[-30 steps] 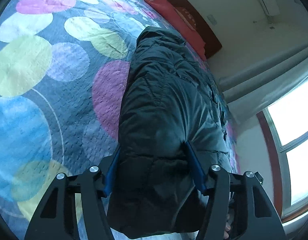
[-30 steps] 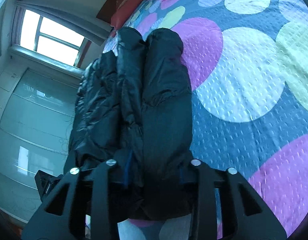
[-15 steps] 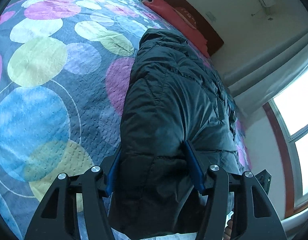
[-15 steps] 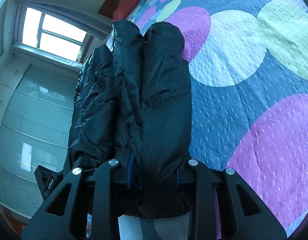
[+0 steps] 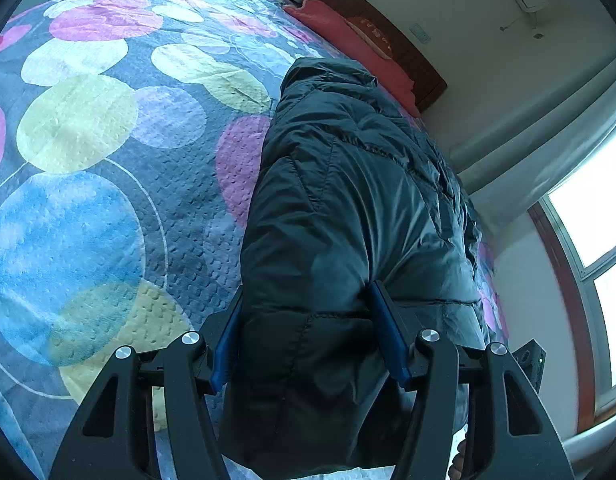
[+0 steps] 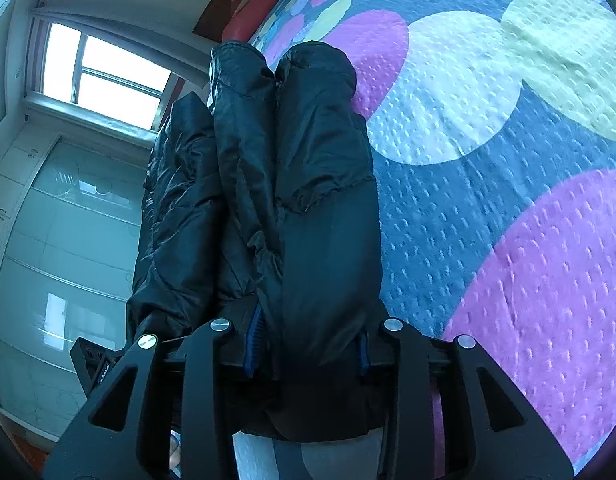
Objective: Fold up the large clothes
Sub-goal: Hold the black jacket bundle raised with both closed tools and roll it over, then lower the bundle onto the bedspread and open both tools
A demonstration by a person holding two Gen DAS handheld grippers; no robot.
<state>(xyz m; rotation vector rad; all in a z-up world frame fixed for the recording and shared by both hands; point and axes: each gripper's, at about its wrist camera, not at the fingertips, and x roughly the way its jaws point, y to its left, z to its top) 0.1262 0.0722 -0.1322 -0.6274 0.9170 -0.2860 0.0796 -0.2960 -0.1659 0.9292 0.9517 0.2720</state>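
A puffy black jacket (image 5: 348,184) lies folded lengthwise on the spotted bedspread (image 5: 107,160), running away toward the headboard. My left gripper (image 5: 308,292) is shut on its near end, both blue pads (image 5: 388,332) pressed into the padding. In the right wrist view the same jacket (image 6: 316,160) shows as thick stacked rolls. My right gripper (image 6: 310,320) holds the near end of the rightmost roll. Its jaws are opening, with the fabric still filling the gap and touching both pads. Below both grippers the jacket's near hem hangs out of sight.
The bedspread (image 6: 508,200) spreads wide to the left of the jacket in the left view and to the right in the right view. A red pillow (image 5: 348,36) and dark headboard (image 5: 408,52) lie beyond. A window (image 6: 99,72) and glass-fronted wardrobe (image 6: 47,240) stand alongside.
The right gripper has edged forward and lower over the bed, and its jaws stand slightly wider. The left view has tilted a little; its grip on the jacket looks the same.
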